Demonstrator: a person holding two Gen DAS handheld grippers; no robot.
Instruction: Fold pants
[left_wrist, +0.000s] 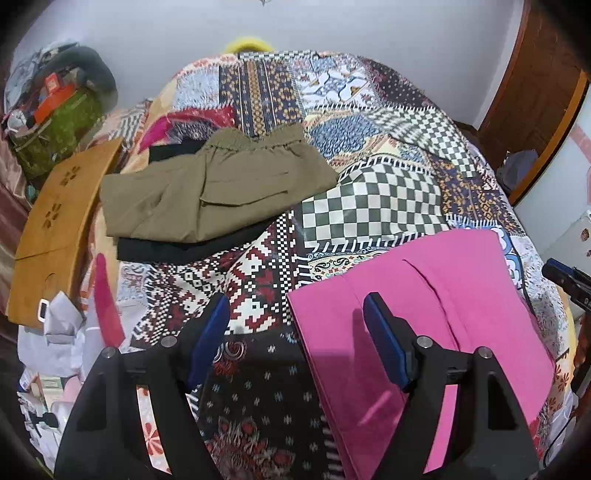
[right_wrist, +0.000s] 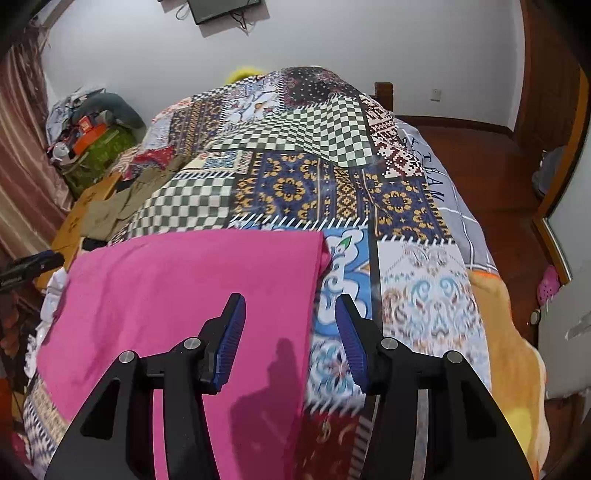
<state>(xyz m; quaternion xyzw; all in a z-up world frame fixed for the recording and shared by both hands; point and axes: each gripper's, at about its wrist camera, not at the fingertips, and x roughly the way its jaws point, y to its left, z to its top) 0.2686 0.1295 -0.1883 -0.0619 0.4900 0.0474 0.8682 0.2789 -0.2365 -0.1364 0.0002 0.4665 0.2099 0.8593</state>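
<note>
Spread jaws of both grippers, above folded pink pants (right_wrist: 177, 295)

You're working in a home bedroom — a bed under a patchwork quilt (right_wrist: 295, 177) fills both views. A wall-mounted screen (right_wrist: 221, 9) hangs on the plain white wall, a curtain (right_wrist: 22, 166) drapes the left edge, and a wooden door (left_wrist: 532, 96) stands at right. Folded olive pants (left_wrist: 207, 192) and a heap of household clutter (left_wrist: 55, 110) lie beside the bed — lived-in, domestic.
</note>
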